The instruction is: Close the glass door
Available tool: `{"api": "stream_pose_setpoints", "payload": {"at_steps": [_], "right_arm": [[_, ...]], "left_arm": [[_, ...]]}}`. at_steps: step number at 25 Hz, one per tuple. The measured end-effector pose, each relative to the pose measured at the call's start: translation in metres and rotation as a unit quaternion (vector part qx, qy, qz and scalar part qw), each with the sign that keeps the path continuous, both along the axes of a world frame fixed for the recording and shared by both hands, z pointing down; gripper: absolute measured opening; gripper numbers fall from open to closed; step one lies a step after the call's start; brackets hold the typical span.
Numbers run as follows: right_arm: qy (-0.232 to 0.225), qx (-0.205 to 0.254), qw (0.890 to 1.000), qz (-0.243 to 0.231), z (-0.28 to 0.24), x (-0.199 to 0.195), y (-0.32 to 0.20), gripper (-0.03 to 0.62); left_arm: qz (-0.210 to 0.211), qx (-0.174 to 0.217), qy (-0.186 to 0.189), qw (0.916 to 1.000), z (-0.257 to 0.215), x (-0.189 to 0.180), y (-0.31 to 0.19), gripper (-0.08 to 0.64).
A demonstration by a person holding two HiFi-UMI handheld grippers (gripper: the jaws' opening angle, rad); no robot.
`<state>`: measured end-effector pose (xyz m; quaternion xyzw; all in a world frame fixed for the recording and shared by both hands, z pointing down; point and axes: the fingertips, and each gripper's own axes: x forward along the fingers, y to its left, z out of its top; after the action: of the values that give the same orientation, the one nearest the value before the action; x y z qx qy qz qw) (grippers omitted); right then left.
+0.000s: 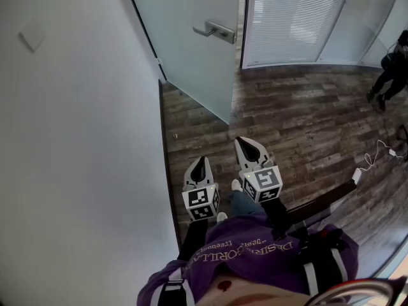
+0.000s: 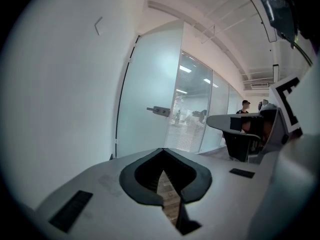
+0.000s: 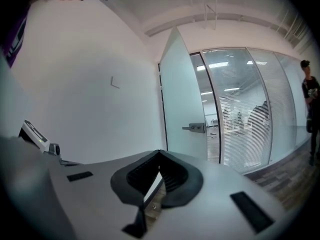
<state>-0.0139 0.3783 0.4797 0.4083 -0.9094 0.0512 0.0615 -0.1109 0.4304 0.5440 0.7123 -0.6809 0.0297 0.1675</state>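
Observation:
The frosted glass door (image 1: 191, 37) stands open ahead, hinged at the white wall on the left, its free edge swung out over the wood floor. Its metal lever handle (image 1: 215, 29) sits near that free edge. My left gripper (image 1: 201, 160) and right gripper (image 1: 245, 143) are side by side well short of the door, both shut with nothing in them. In the left gripper view, the door (image 2: 150, 99) and handle (image 2: 159, 111) lie beyond the gripper (image 2: 162, 150). The right gripper view has the door (image 3: 182, 99) and handle (image 3: 196, 128) ahead of the gripper (image 3: 159, 152).
A white wall (image 1: 76, 139) runs close along the left. A curved glass wall with blinds (image 1: 293, 18) stands behind the door. A person (image 1: 390, 75) stands at the far right, and a white cable with a charger (image 1: 375, 157) lies on the floor.

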Motion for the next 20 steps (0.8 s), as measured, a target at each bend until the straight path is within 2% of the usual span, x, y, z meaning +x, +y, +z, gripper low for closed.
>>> {"api": "stream_pose_setpoints", "payload": {"at_steps": [9, 20], "right_arm": [[-0.007, 0.007, 1.0, -0.002, -0.015, 0.007, -0.108, -0.011], [-0.011, 0.0, 1.0, -0.012, -0.014, 0.023, -0.19, -0.011]], "left_arm": [[0.013, 0.024, -0.02, 0.9994, -0.027, 0.013, -0.115, 0.0], [-0.006, 0.021, -0.019, 0.9996, -0.028, 0.023, -0.192, 0.0]]}}
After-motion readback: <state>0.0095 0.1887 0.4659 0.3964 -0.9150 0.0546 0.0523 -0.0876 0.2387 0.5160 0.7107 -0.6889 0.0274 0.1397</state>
